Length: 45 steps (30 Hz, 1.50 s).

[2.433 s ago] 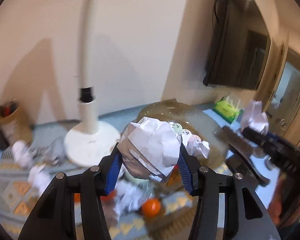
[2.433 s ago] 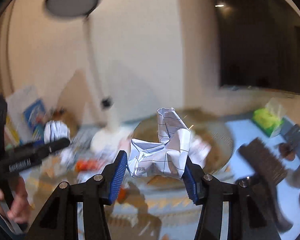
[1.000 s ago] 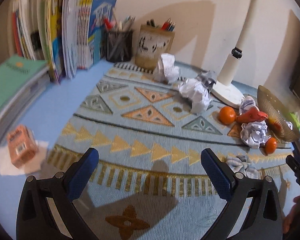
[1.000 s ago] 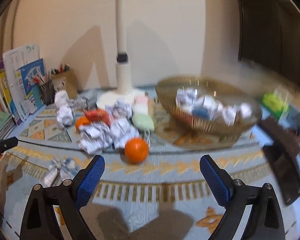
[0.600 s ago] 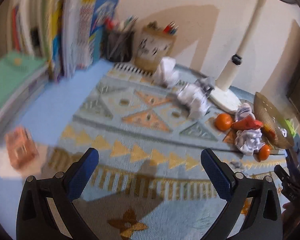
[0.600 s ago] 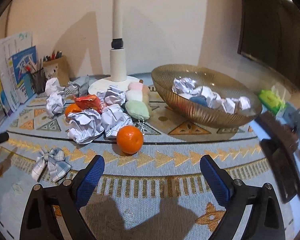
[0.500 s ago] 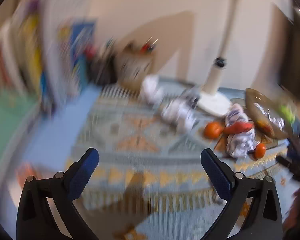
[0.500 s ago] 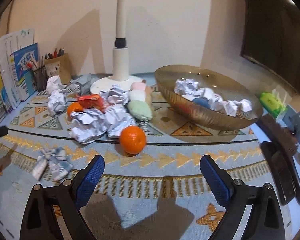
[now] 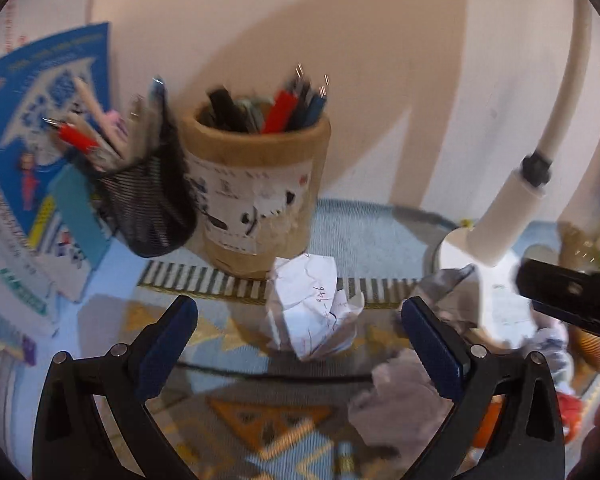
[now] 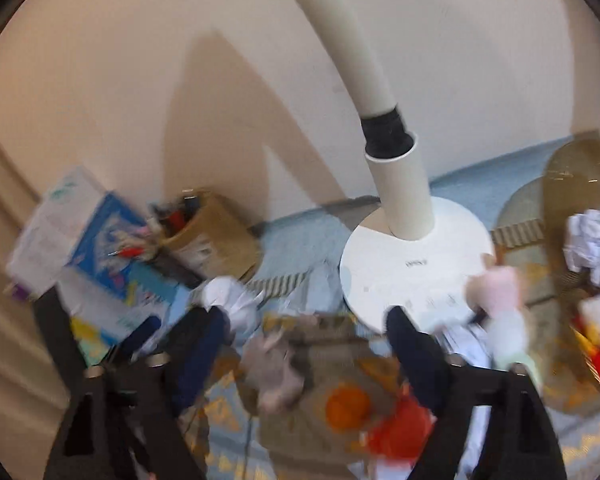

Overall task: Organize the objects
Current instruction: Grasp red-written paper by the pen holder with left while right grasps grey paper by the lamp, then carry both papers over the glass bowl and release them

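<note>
Patterned blue-and-tan mat [image 9: 236, 420] under me. Left gripper [image 9: 300, 344] jaws wide apart, crumpled white paper ball [image 9: 310, 312] lying between them untouched, just before tan pen cup [image 9: 256, 196]. Right gripper [image 10: 300, 350] has just been closing, jaws apart around a blurred grey paper wad [image 10: 276, 376].

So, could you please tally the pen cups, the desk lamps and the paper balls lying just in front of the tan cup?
Pen cups: 2, the black mesh cup and the tan cup
Desk lamps: 1
Paper balls just in front of the tan cup: 1
Total: 4
</note>
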Tool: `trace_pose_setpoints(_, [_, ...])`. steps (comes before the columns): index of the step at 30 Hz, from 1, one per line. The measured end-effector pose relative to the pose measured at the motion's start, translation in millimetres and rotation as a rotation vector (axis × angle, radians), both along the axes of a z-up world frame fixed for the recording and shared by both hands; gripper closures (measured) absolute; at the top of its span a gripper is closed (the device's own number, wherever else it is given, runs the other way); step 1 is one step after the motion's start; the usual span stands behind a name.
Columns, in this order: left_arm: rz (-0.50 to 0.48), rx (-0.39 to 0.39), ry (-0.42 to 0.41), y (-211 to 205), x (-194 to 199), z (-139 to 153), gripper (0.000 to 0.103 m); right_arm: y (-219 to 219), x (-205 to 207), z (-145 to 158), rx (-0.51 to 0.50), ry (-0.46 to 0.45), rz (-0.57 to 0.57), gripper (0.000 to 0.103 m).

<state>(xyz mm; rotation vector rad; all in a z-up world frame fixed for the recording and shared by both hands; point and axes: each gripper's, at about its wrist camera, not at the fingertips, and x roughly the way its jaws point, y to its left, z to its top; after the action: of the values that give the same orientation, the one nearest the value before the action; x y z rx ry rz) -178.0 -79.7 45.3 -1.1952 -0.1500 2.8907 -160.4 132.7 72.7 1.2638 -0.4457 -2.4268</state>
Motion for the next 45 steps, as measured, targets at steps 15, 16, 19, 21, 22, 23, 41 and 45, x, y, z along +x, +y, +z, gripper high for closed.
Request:
trace_pose_setpoints(15, [-0.027, 0.025, 0.044, 1, 3, -11, 0.055, -55, -35, -52, 0.111, -0.016, 0.054, 0.072])
trace_pose_setpoints(16, [-0.033, 0.037, 0.051, 1, 6, -6, 0.055, -52, -30, -47, 0.092, -0.001, 0.052, 0.072])
trace_pose_setpoints(19, [-0.044, 0.043, 0.098, 3, 25, 22, 0.055, -43, -12, -24, 0.055, 0.053, 0.061, 0.072])
trace_pose_setpoints(21, [-0.069, 0.045, 0.133, 8, 47, 44, 0.055, -31, 8, 1, 0.050, 0.104, 0.075, 0.072])
trace_pose_setpoints(22, [-0.079, 0.036, 0.146, 12, 58, 52, 0.055, -26, 18, 11, 0.037, 0.122, 0.082, 0.072])
trace_pose_setpoints(23, [-0.093, 0.027, 0.161, 16, 71, 58, 0.055, -16, 30, 22, 0.022, 0.140, 0.085, 0.072])
trace_pose_setpoints(41, [-0.145, 0.109, 0.000, 67, 232, -9, 0.054, 181, 209, -65, -0.034, -0.100, 0.119, 0.071])
trace_pose_setpoints(45, [-0.185, 0.129, -0.007, 68, 233, -14, 0.050, 204, 211, -85, -0.126, -0.130, 0.078, 0.056])
